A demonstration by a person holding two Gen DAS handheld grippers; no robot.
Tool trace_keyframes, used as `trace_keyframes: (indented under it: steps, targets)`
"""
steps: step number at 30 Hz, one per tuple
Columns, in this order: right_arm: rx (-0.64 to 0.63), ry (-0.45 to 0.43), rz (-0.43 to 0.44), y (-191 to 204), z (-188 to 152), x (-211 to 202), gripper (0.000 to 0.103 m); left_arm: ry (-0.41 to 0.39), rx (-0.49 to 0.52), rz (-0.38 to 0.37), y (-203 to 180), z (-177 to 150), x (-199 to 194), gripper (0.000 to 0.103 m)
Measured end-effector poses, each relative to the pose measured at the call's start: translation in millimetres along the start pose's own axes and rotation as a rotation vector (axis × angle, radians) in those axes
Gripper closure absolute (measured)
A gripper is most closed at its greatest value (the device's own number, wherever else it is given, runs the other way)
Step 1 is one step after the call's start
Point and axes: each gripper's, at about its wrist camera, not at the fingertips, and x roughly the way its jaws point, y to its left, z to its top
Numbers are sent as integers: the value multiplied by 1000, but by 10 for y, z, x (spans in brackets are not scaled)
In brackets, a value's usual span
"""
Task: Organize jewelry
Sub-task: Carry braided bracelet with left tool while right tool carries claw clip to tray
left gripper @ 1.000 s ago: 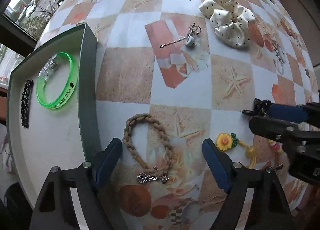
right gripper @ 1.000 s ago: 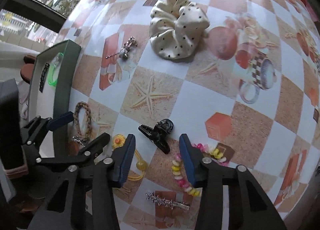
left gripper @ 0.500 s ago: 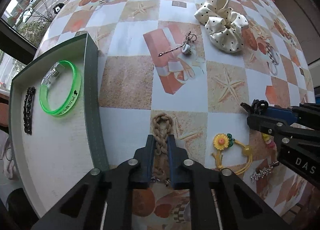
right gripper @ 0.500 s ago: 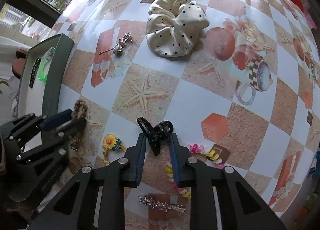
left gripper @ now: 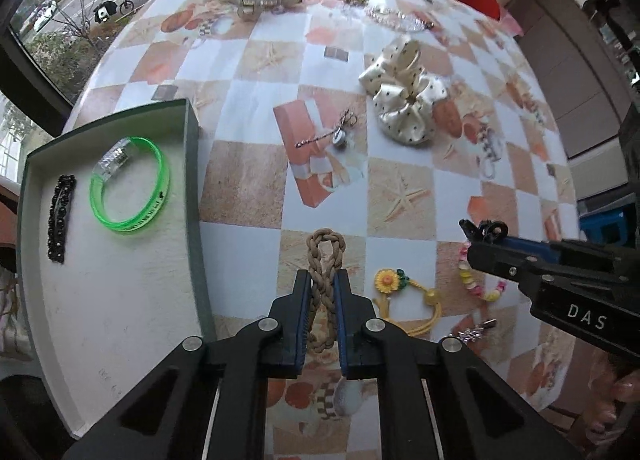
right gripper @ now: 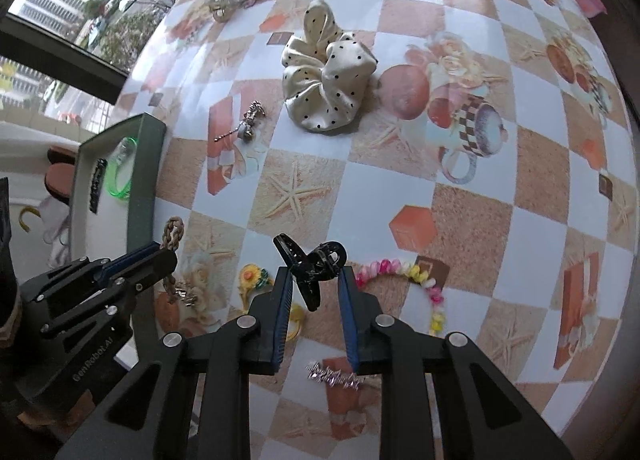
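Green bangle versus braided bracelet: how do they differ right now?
The green bangle lies flat in the tray; the braided bracelet is pinched in the left gripper. The bangle is a translucent open ring; the bracelet is tan cord, squeezed into a narrow loop. Both are wrist pieces.

Two matching black hand-held grippers with blue finger pads

The left gripper [left gripper: 323, 296] is seen at the bottom centre of its own view as two angular black arms with triangular cut-outs, joined by round silver screws, each ending in a flat finger faced with a ribbed blue pad. The right gripper [right gripper: 313, 292] is built the same way, with four silver screws across its linkage. In the left view, at the right edge, white letters "DAS" are printed on the right gripper's black side. In the right view, at lower left, pale lettering is printed along the left gripper's body. Fingertips [left gripper: 616, 404] are visible at lower right.
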Motion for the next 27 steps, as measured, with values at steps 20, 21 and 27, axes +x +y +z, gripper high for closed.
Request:
trace_keyframes:
  steps: [20,21,27]
  targets:
    - [48,-43,20,239,-106,-349,78,-114,-83,-76,457,-146,-746,87]
    - [45,-44,21,271,-102,-359,78,-118,-88,-73,495,-163,-770,87]
    - [2,-44,16,554,-11,-385,78,-135,-133,-49,762,-268,-870,87]
